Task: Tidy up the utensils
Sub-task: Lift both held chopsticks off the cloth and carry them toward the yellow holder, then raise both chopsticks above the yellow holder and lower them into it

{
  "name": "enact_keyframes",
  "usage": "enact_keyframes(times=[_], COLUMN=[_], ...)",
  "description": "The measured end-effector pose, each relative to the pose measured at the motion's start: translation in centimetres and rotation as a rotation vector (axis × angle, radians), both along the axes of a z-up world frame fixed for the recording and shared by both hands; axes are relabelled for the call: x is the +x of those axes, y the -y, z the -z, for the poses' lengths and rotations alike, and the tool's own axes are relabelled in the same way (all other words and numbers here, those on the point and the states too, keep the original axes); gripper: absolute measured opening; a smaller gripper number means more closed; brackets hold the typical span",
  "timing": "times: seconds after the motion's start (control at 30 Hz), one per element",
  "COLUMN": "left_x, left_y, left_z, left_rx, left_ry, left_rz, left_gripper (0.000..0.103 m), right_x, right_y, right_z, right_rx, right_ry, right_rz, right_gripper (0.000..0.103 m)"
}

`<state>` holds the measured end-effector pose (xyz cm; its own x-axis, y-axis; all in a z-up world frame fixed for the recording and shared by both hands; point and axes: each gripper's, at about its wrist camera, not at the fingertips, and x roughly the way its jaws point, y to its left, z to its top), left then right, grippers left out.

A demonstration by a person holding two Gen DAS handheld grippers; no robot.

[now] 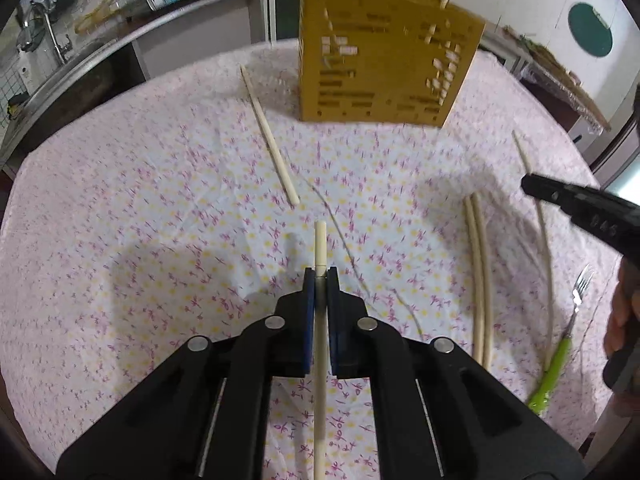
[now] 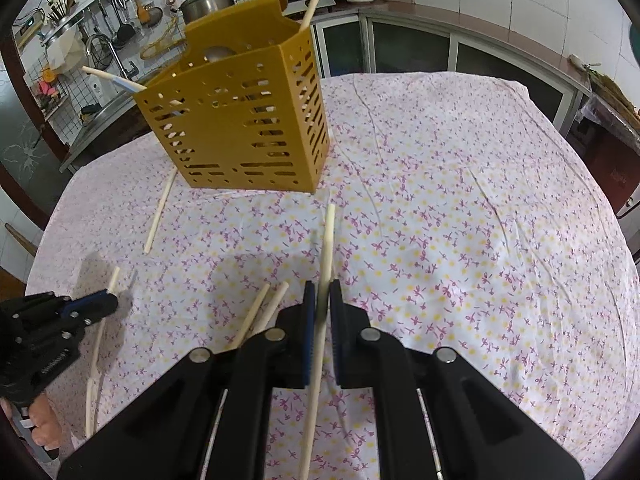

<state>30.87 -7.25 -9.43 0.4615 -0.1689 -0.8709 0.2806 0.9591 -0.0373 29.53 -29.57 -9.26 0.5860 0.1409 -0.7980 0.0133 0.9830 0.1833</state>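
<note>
Left tongs (image 1: 320, 276) nearest the lens, jaws closed down tight on a chopstick (image 1: 320, 248); the stick runs straight back between the pads, only a short tip poking out front. Right tongs (image 2: 323, 292) likewise clamped on a second chopstick (image 2: 329, 236), gripped nearer mid-length, long end pointing toward the yellow holder (image 2: 240, 120).

Holder stands upright on the flowered tablecloth (image 2: 460, 220), well beyond both tongs; a few sticks already lean inside it. Loose single chopstick (image 1: 268, 132) lies just in front-left of the holder. Pair of chopsticks (image 1: 478, 272) lies farther from the holder, between the two tongs. Green-handled fork (image 1: 560, 348) lies farthest from the holder, at the cloth edge beside the person's hand (image 1: 622, 316).

Risks, judged from here:
- Sticks are thin, round, smooth: either can pivot or slide out of the pads on the lift, left one most likely since it is held near one end with most of the length behind.
- Holder looks light and tall; a stick tip knocking the rim can tip or shove it.
- A slanted stick can catch in a side slot instead of dropping in.
- Both tongs heading for one opening can collide.
- Wrinkled cloth can drag and shift the loose sticks.
</note>
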Motion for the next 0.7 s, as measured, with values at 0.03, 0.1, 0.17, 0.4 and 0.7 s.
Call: enact_keyframes(times=[0.03, 0.1, 0.17, 0.4, 0.7], left_x=[-0.2, -0.9, -1.4, -2.3, -1.1], left_y=[0.0, -0.3, -0.7, -2.2, -2.6], left_z=[-0.6, -1.8, -3.3, -7.4, -6.9], left_rx=[-0.007, -0.027, -0.054, -0.171, -0.196], left_ry=[0.017, 0.06, 0.1, 0.256, 0.231], left_rz=[-0.001, -0.01, -0.024, -0.051, -0.065], left_gripper=[0.004, 0.004, 0.004, 0.004, 0.004], right_x=[-0.2, -0.5, -0.8, -1.8, 1.3], right_y=[-0.1, -0.1, -0.1, -0.1, 0.2], right_z=[-0.2, -0.9, -1.8, -4.6, -0.5], right_rx=[-0.003, -0.001, 0.001, -0.015, 0.008], right_ry=[0.01, 0.039, 0.078, 0.182, 0.026], right_rz=[0.0, 0.001, 0.0, 0.001, -0.022], right_gripper=[0.008, 0.008, 0.008, 0.006, 0.006])
